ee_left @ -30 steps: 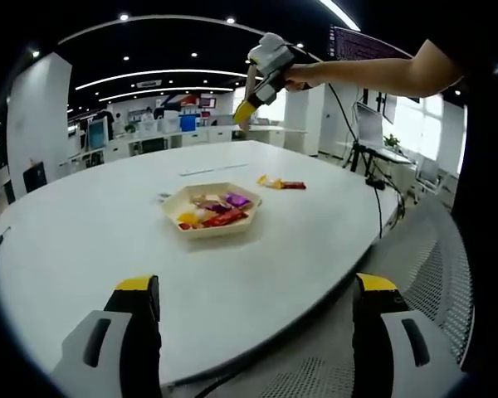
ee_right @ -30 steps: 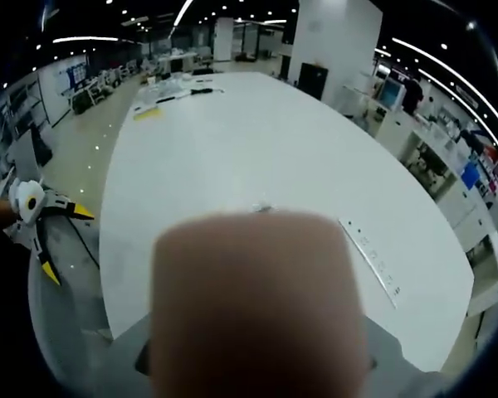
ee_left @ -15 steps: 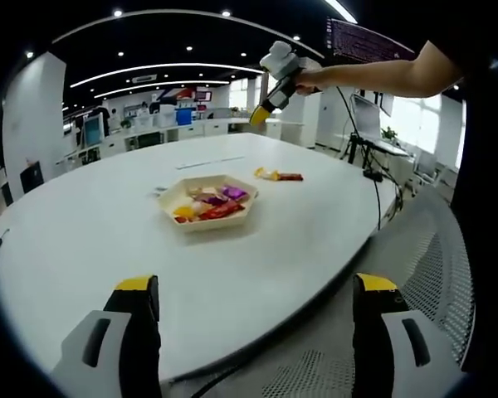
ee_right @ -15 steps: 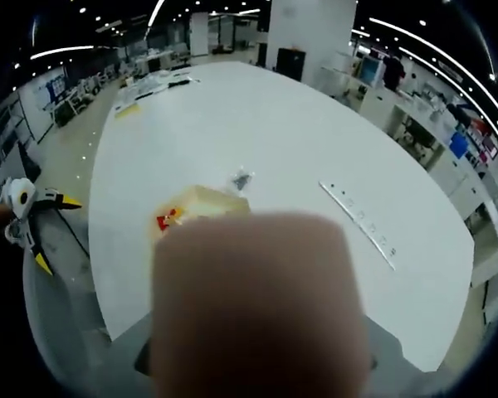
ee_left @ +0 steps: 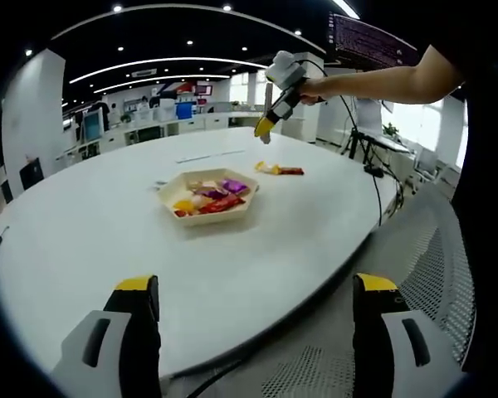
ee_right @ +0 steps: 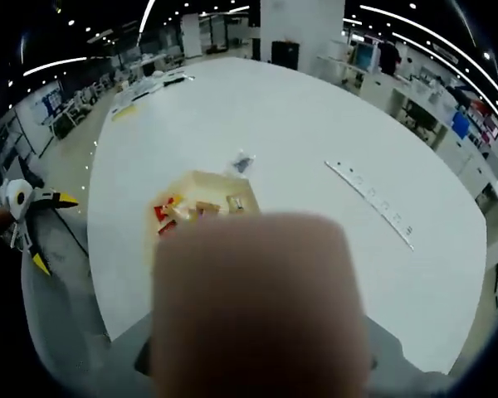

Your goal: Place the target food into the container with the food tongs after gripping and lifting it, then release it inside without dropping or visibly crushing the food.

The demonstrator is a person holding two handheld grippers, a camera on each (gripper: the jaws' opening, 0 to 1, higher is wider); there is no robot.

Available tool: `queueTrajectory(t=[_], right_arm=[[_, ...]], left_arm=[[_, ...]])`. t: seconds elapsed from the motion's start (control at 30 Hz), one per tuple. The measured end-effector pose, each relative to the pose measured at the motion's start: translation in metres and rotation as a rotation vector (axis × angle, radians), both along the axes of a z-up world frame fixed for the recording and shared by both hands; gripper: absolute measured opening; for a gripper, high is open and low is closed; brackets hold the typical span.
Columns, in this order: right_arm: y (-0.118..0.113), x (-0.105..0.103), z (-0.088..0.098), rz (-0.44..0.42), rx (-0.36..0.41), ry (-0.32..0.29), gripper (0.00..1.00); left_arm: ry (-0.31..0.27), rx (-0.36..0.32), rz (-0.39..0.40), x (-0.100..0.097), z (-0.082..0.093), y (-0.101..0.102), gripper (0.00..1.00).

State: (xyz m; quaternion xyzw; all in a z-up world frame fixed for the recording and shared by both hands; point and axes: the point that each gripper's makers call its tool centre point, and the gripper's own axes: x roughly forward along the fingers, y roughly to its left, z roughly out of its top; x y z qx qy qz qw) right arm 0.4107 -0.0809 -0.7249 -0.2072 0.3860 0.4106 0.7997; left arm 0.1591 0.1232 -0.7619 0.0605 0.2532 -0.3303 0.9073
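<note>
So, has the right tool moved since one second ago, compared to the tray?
Yes. In the left gripper view, the right tool has come lower and nearer the snack tray on the table.

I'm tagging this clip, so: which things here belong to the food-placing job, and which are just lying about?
Job:
- tray of wrapped snacks
- loose snack packets beside the tray
- right claw, held above the table
- left claw, open, at the near edge

Lying about:
- long strip on the white table
- small dark item beyond the tray
</note>
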Motion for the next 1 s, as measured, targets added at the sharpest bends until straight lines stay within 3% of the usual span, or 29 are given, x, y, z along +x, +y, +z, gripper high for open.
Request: queueTrajectory(t=[1.0], right_arm=[[0.011, 0.003, -0.073, -0.04, 0.023, 0.073, 0.27]], left_arm=[[0.036, 0.027, 0.009, 0.0, -0.007, 0.002, 0.94]])
